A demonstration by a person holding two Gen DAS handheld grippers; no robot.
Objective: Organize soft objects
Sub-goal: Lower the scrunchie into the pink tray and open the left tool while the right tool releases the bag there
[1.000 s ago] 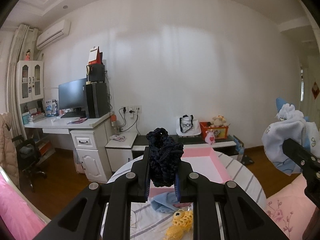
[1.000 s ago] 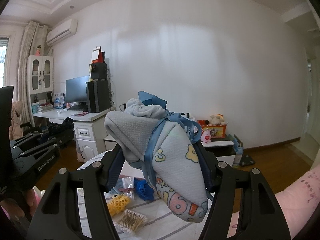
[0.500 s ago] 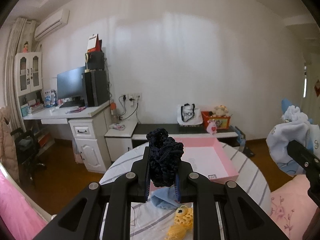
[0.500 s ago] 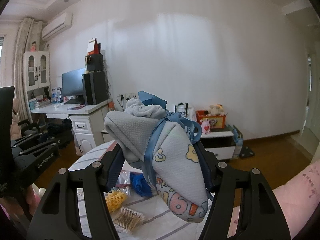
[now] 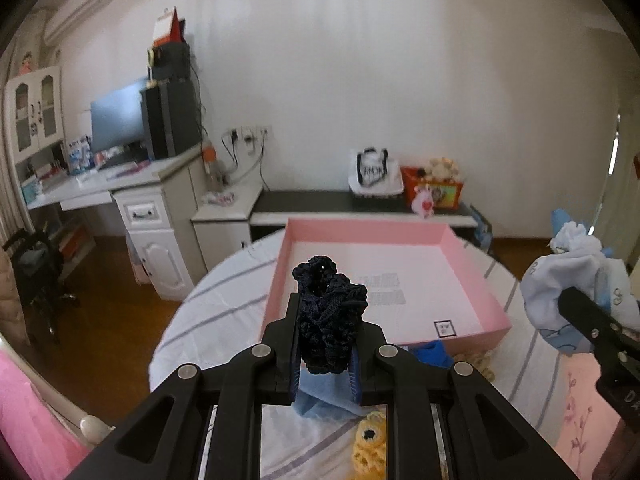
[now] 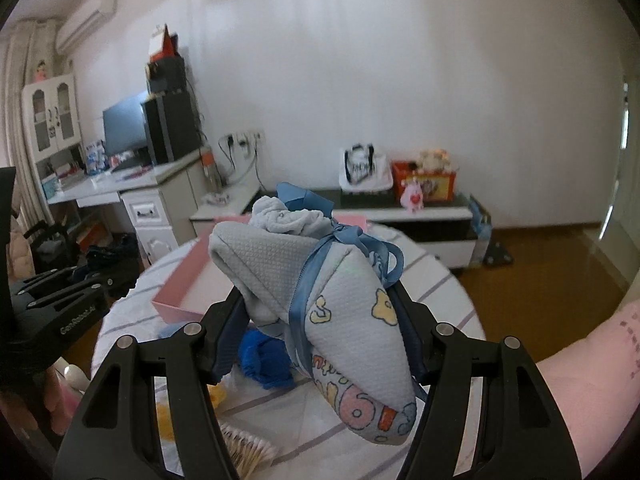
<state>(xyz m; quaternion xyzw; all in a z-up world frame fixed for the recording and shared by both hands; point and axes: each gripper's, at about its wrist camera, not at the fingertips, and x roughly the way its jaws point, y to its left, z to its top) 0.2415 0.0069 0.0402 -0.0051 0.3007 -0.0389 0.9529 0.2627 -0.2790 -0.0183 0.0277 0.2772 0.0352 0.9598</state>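
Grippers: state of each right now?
Left gripper: closed on the dark knitted scrunchie.
Right gripper: closed on the ribbon-tied cloth bundle.

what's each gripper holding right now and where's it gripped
Left gripper: dark crocheted piece, pinched at its lower part. Right gripper: ribbon-tied cloth bundle, clamped across its middle.

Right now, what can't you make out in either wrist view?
- Blue cloth, left wrist: mostly hidden behind the left gripper and dark knit scrunchie.
- Pink box, right wrist: interior blocked by the tied cloth bundle.
- Box label, left wrist: too small to read.
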